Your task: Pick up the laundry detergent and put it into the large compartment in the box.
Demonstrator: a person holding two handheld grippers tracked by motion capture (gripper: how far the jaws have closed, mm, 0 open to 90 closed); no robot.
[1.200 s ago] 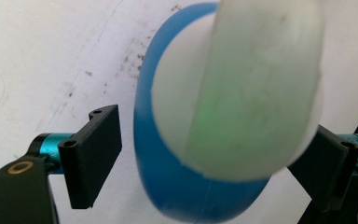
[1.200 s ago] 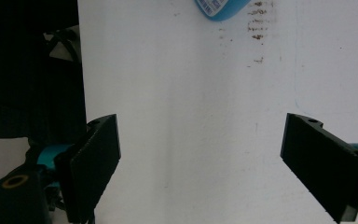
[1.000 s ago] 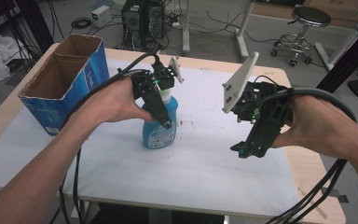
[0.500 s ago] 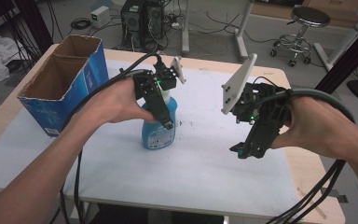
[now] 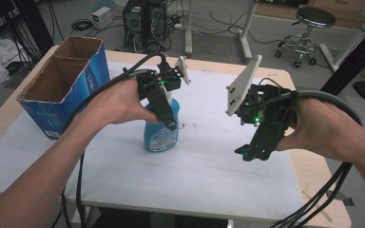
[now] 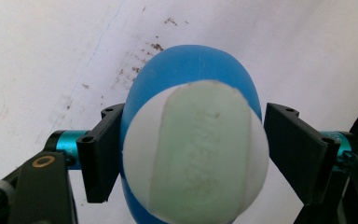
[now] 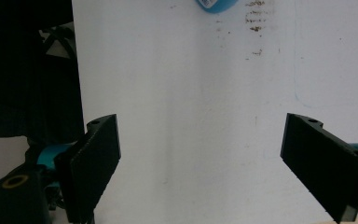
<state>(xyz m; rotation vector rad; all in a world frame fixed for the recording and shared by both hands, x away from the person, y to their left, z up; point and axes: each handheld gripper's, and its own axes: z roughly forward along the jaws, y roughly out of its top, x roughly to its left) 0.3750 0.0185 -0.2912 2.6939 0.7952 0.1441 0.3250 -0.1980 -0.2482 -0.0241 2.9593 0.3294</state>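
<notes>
— What is seen behind and beneath the work?

— A workshop floor strewn with cables is seen beyond a table [image 5: 309,190] covered by a white sheet [image 5: 204,171]. A computer tower [image 5: 145,21] and a wheeled stool [image 5: 309,28] are placed past the table's far edge.

— What is carried on the table?

— An open blue cardboard box [image 5: 69,85] is stood at the far left corner. A blue spray bottle [image 5: 161,130] is stood upright near the middle of the sheet, somewhat toward the far edge, with brown specks [image 5: 187,126] scattered just beside it.

— How is the bottle held?

— It is flanked from above by the left gripper [image 5: 164,107]. In the left gripper view the white-and-green top of the bottle [image 6: 193,154] is framed between the two black jaws: the left jaw is pressed against its side, while a narrow gap is left at the right jaw. The claw is therefore shown released, not clenched.

— And the other claw?

— The right gripper [image 5: 254,149] is held over the right half of the sheet, well apart from the bottle. In the right gripper view its jaws are spread wide over bare sheet [image 7: 191,116], nothing grasped, and the bottle's base [image 7: 216,5] is glimpsed at the top edge.
</notes>
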